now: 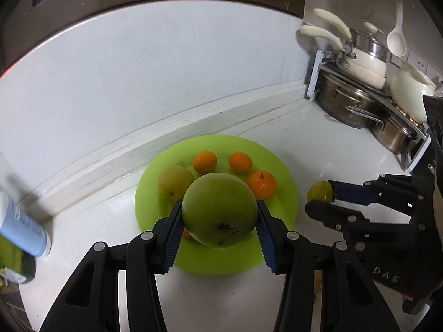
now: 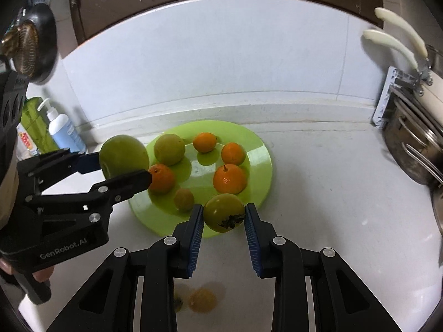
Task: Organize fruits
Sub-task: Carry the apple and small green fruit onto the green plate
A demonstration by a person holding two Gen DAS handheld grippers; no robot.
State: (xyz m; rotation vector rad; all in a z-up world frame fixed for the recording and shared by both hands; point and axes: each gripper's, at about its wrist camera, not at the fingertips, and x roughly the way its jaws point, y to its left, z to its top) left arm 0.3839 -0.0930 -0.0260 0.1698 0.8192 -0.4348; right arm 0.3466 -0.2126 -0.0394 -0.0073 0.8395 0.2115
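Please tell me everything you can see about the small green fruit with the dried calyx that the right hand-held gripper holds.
The small round green fruit with a dark dried calyx is smooth and yellowish green, and looks firm and whole. Its shrivelled brown calyx faces the camera. It sits between the blue ribbed pads of the right hand-held gripper, which press it from both sides. It hangs in the air over the near rim of the round lime-green plastic plate, apart from the fruits lying there.

Both fisheye cameras are looking forward and downward along their own fingers, close above the white desk, and facing the wall. Both are sharing the green plate at frame centre; each is catching the other hand-held gripper at its edge.
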